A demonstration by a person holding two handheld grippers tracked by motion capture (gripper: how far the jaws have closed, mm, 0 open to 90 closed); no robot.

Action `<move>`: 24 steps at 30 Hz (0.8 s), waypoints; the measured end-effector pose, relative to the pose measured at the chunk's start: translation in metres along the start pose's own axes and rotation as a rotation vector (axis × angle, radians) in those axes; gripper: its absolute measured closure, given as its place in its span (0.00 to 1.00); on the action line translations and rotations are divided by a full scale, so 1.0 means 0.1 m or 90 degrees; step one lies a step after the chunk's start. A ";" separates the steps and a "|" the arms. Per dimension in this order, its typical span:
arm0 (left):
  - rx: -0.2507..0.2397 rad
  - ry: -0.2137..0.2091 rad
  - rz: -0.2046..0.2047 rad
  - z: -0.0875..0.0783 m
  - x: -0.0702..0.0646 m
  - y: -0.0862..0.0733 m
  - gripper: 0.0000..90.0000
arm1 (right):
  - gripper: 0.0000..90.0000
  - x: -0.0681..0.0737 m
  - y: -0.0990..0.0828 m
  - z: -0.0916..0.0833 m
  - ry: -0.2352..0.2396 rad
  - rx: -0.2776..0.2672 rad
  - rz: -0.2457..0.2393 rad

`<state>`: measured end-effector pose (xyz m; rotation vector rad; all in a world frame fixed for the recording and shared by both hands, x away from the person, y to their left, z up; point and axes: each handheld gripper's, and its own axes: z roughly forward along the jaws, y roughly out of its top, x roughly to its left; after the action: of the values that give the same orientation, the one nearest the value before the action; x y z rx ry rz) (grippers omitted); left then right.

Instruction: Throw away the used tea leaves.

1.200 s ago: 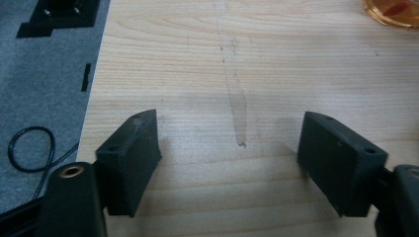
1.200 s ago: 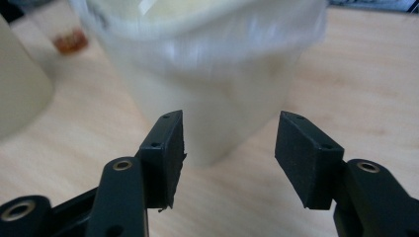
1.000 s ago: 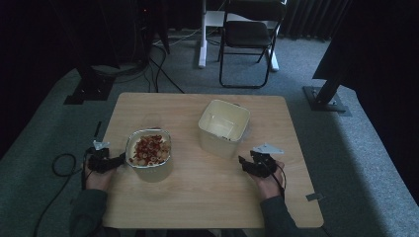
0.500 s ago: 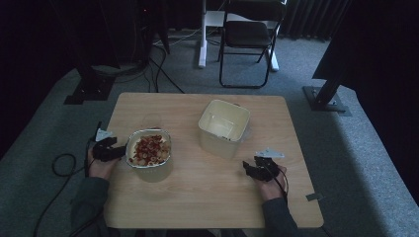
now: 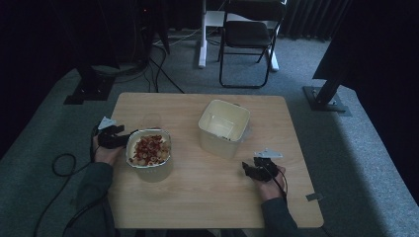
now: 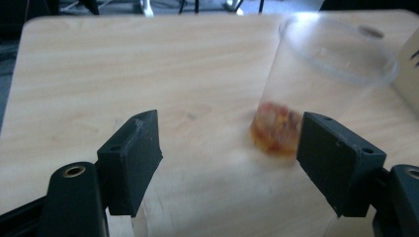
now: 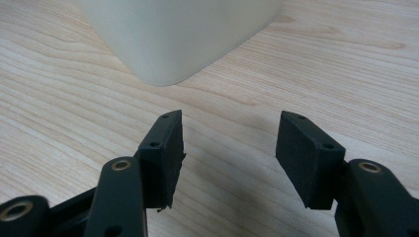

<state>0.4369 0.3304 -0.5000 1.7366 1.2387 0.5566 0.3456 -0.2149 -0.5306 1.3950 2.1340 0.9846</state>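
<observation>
The left gripper [image 6: 225,163] is keeping its jaws wide, the clear cup [image 6: 321,94] standing just ahead of its right jaw, probably for grasping. The right gripper [image 7: 227,153] is waiting open-jawed before the white tub [image 7: 173,34].

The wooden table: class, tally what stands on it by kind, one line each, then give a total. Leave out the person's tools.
Clear round plastic container holding red and pale food: 1
Empty cream square plastic tub: 1
Total on the wooden table: 2
</observation>
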 end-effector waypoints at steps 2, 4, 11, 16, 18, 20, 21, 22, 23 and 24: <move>-0.007 0.002 0.003 -0.03 -0.01 0.07 0.31 | 0.48 -0.01 0.00 0.00 0.000 0.000 0.001; -0.017 0.000 0.005 -0.07 -0.01 0.14 0.32 | 0.48 -0.01 0.00 0.00 -0.002 0.001 0.004; -0.004 -0.004 0.020 -0.01 -0.07 0.42 0.38 | 0.48 -0.01 -0.01 0.01 -0.002 0.004 0.005; 0.033 -0.008 0.012 0.17 -0.12 0.61 0.51 | 0.48 -0.01 -0.01 0.01 -0.002 0.004 0.007; 0.053 -0.013 0.017 0.26 -0.16 0.64 0.54 | 0.48 -0.02 -0.02 0.00 -0.002 0.002 0.011; 0.077 -0.018 0.020 0.34 -0.19 0.64 0.56 | 0.48 -0.03 -0.02 0.00 -0.002 0.001 0.014; 0.088 -0.019 0.017 0.38 -0.21 0.64 0.58 | 0.48 -0.04 -0.02 0.00 -0.002 0.002 0.016; 0.099 -0.017 0.017 0.42 -0.22 0.63 0.60 | 0.48 -0.04 -0.03 0.00 -0.004 0.002 0.016; 0.108 -0.013 0.013 0.46 -0.23 0.62 0.63 | 0.48 -0.04 -0.03 -0.01 -0.006 0.002 0.018; 0.118 -0.008 0.011 0.49 -0.23 0.61 0.67 | 0.48 -0.05 -0.03 -0.01 -0.007 0.002 0.023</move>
<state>0.4961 0.2838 -0.4680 1.9036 1.3025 0.4521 0.3453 -0.2201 -0.5325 1.4415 2.1101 0.9843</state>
